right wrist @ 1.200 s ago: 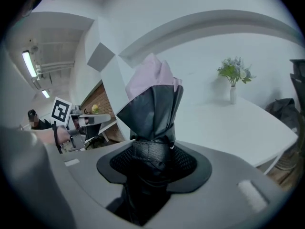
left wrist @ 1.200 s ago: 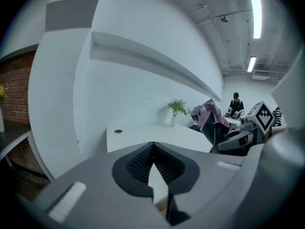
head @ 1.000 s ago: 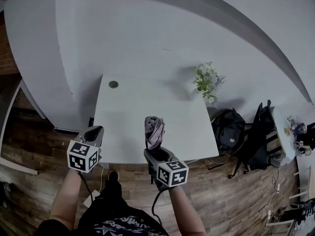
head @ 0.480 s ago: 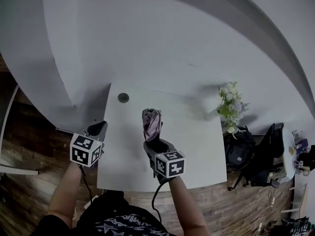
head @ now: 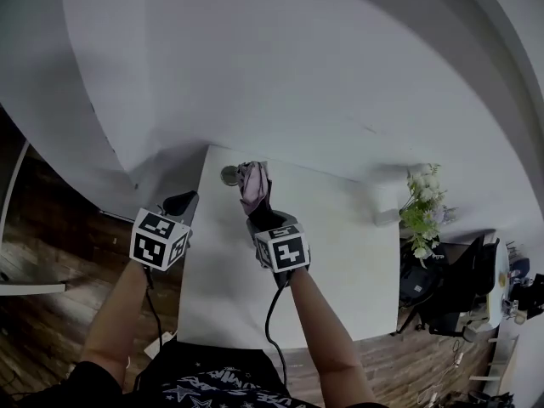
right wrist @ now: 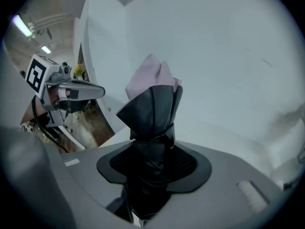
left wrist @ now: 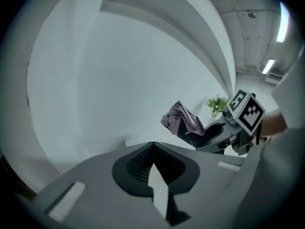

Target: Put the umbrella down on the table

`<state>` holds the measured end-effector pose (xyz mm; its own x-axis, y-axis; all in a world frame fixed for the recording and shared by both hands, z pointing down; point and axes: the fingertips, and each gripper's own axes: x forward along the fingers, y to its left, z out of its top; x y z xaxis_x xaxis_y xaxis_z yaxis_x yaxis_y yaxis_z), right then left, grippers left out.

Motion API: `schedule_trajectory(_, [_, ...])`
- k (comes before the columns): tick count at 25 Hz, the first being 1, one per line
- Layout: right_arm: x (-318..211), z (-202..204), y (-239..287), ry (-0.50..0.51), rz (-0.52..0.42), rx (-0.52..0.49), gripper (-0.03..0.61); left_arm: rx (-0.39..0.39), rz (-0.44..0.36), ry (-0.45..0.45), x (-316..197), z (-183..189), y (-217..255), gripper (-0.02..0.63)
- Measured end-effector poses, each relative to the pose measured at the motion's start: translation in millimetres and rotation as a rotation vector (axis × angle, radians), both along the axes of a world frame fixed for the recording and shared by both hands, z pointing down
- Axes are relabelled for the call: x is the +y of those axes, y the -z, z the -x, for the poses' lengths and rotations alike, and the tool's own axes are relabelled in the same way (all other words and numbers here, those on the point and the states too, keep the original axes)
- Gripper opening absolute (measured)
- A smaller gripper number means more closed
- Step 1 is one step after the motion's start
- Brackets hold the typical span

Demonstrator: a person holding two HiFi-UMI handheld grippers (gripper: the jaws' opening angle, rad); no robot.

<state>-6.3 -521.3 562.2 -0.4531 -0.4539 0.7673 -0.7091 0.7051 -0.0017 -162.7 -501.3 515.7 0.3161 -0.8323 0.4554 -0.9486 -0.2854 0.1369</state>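
A folded umbrella [head: 254, 185], black with pink cloth at its tip, stands out of my right gripper [head: 259, 219], which is shut on its lower part. In the right gripper view the umbrella [right wrist: 152, 104] rises between the jaws [right wrist: 153, 152] and hides the table behind it. It hangs over the far left part of the white table [head: 340, 245], beside a round cable hole [head: 229, 175]. My left gripper [head: 183, 202] hovers at the table's left edge, jaw tips together with nothing between them [left wrist: 152, 146]. From there the umbrella [left wrist: 183, 120] shows to the right.
A potted plant [head: 423, 215] stands at the table's right edge. Dark bags [head: 425, 283] lie on the wooden floor beyond it. White walls [head: 255, 75] curve close behind the table. My legs are at the table's near edge.
Both grippers have moved forward over the table, away from its near edge. The umbrella has travelled with the right gripper to beside the cable hole. The left gripper has come level with the table's left edge.
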Motion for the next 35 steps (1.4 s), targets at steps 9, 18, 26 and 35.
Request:
schedule_trajectory(9, [-54.7,31.0,-29.9,0.215,-0.072,0.248,0.215,0.024,0.042,0.082,-26.4,17.0,-32.2,0.003])
schedule_trajectory(18, [-99.8,57.7,-67.0,0.323,-0.057,0.363,0.215,0.011,0.098,0.141,-49.2,26.1,-60.4,0.003])
schedule_trajectory(26, [-105.8,63.2,-95.5,0.384,-0.018,0.434,0.216,0.002,0.121,0.183,-46.6,32.0,-75.3,0.003])
schedule_trajectory(35, [-107.2,64.1,-94.7,0.366,-0.085,0.431,0.229,0.005,0.144,0.185,-32.2,29.6,-78.8,0.003])
